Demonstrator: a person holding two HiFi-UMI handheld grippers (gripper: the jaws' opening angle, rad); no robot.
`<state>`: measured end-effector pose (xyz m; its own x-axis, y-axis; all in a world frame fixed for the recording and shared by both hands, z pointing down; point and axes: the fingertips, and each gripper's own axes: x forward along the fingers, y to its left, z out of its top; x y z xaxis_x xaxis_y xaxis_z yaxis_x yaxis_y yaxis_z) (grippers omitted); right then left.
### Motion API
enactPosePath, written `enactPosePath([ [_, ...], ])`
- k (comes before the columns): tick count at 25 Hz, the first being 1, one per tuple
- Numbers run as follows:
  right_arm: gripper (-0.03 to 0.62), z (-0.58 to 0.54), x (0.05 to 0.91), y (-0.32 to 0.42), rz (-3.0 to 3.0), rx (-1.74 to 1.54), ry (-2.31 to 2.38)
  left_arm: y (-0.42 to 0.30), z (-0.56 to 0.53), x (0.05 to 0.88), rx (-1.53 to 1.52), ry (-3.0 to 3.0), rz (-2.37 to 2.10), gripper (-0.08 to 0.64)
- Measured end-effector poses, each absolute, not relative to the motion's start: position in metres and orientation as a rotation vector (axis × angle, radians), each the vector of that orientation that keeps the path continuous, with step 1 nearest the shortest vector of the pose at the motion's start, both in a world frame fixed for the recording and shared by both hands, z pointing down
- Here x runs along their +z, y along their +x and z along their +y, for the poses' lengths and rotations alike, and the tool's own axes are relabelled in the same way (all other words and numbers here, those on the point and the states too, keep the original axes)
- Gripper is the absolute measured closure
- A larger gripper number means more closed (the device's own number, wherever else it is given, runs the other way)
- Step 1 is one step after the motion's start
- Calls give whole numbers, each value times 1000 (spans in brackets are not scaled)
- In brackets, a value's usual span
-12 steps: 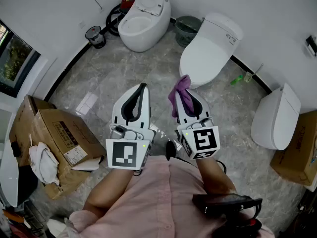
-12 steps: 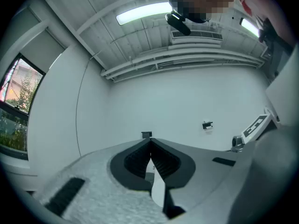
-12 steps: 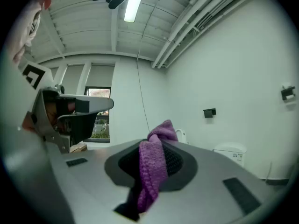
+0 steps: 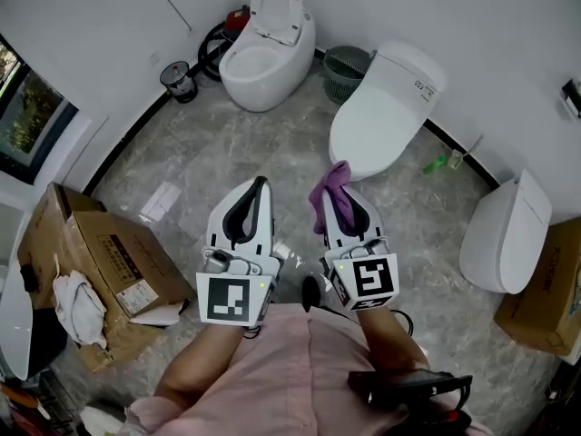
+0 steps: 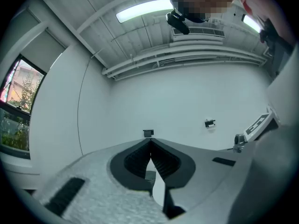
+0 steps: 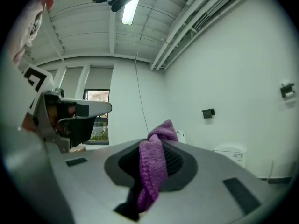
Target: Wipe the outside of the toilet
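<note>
- Where the pink shirt [image 4: 290, 371] fills the lower edge of the head view, both grippers are held side by side just ahead of it, above the floor and pointed into the room.
- The left gripper [image 4: 260, 187] is seen with its jaws brought together at the tips; nothing is held between them.
- The right gripper [image 4: 341, 187] is clamped on a purple cloth [image 4: 323, 189], which is bunched over the jaw tips and hangs down between the pads.
- The floor [image 4: 227, 143] is laid in grey marbled tiles and is bounded by a dark skirting line along white walls [image 4: 109, 16].
- An open cardboard box [image 4: 100, 262] stands at the left near the grippers, with a white rag [image 4: 73, 302] draped over its near edge; a second cardboard box [image 4: 545, 280] is set at the far right.
- The closed-lid toilet [image 4: 381, 107] is located just beyond the right gripper; the cloth is not touching it.
- A green bottle [image 4: 436, 164] lies on the floor to the right of that toilet, near the wall, and another white toilet [image 4: 508, 230] stands further right.
- A mesh waste basket [image 4: 345, 66] is placed between the closed-lid toilet and an open-lid toilet [image 4: 263, 48] at the far wall.
- A small dark container [image 4: 175, 75] stands left of the open-lid toilet, and a window [image 4: 23, 107] is set in the left wall.
</note>
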<state>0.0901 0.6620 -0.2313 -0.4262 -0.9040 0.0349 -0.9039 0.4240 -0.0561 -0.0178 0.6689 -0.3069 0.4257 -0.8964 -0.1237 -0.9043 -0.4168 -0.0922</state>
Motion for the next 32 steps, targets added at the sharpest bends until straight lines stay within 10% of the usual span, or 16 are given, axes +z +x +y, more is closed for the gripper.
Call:
enactPosePath([
  [32, 528, 356, -195, 21, 2689, -184, -1746, -125, 361, -260, 16, -2580, 1723, 552],
])
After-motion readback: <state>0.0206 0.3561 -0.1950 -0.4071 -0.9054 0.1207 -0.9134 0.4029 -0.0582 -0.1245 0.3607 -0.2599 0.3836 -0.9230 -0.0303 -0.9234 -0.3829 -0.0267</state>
